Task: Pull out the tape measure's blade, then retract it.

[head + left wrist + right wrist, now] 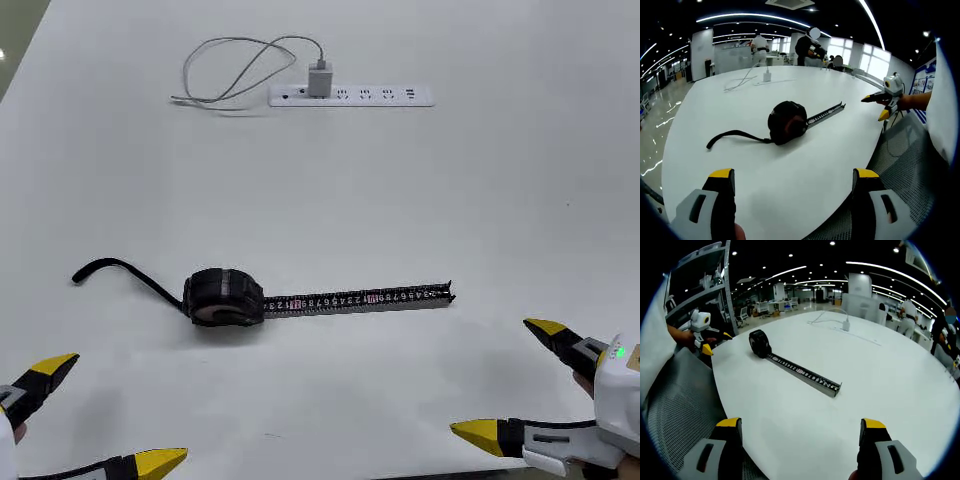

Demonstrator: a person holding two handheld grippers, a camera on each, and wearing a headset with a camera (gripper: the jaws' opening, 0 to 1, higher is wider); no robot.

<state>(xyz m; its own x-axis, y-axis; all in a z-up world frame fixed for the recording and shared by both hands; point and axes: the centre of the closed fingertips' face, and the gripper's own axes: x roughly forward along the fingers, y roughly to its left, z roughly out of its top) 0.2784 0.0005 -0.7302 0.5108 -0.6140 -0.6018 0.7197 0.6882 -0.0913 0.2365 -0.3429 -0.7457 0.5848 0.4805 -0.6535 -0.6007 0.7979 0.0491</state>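
Far across my white counter (500, 190) I see a white power strip (380, 95) with a white charger (319, 80) plugged into its left end, its cable (230, 70) looping leftward. Beyond the counter, people (804, 50) stand.

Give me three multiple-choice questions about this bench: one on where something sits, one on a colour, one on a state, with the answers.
1. Where does the power strip lie on the table?
A. At the far side, beyond the tape measure
B. Between the two grippers
C. On top of the tape case

2. What colour are the gripper tips?
A. Red
B. Yellow
C. Green

3. How is the blade?
A. Fully wound in
B. Pulled out, lying flat on the table
C. Clamped in a jaw

Answers:
1 A: in the head view it lies beyond the tape measure.
2 B: the left gripper and the right gripper both have yellow tips.
3 B: the blade lies extended, and both grippers are open and apart from it.
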